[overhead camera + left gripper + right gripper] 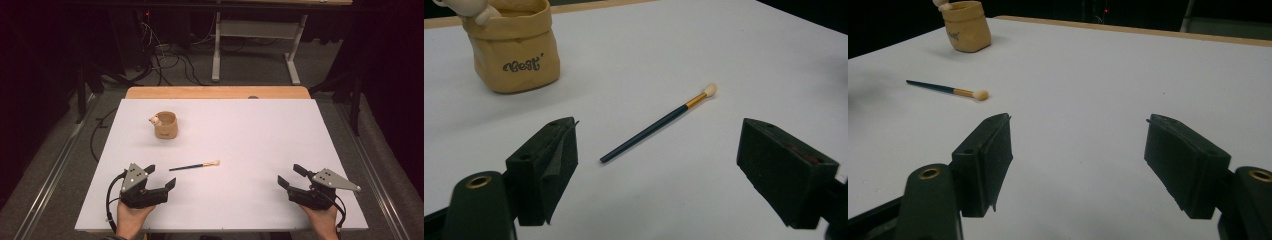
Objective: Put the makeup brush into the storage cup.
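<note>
Two grippers rest near the tabletop's near edge, the left gripper (161, 181) and the right gripper (291, 176) both with jaws apart and empty. The brush (195, 166) lies flat just beyond the left one, toward the middle. Best to straddle its dark handle mid-length, pinch low, then carry it to the pouch (165, 124) toward the far left corner.

Tan pouch (514, 52), beyond the left gripper (659, 165): top and the pale figure (471, 9) on its rim are cut by the upper picture edge in the left gripper view; in the right gripper view its lettering is too small to read. Brush (195, 166), just ahead of the left gripper: bristle detail too small to tell in the high view. Hands (131, 220): cut off by the bottom edge, forearms out of frame.
</note>
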Demonstrator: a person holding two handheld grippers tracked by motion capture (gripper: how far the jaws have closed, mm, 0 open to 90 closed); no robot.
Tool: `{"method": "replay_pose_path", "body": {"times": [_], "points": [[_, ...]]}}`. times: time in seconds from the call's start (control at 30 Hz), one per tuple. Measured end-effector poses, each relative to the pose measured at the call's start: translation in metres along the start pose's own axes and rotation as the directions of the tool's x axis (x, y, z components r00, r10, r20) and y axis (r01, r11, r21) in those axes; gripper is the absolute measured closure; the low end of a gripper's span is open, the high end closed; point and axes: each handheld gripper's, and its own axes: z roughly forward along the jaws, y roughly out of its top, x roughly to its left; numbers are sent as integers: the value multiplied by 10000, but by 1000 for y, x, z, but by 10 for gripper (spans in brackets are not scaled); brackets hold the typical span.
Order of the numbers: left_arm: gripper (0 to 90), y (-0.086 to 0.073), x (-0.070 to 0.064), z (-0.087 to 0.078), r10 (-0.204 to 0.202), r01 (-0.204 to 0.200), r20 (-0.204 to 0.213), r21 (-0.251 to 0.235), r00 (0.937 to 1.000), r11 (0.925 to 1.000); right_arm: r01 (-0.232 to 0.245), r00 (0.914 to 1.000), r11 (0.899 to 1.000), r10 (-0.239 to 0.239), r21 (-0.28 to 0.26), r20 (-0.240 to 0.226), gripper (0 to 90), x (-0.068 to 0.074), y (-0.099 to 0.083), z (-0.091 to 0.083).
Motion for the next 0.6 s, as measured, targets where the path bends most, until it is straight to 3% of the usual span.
{"method": "replay_pose_path", "body": {"times": [0.6], "points": [[171, 16, -5, 4, 336, -331, 293, -177, 9990, 9993, -157, 9998, 9999, 158, -48, 79, 289, -5, 0, -1]]}}
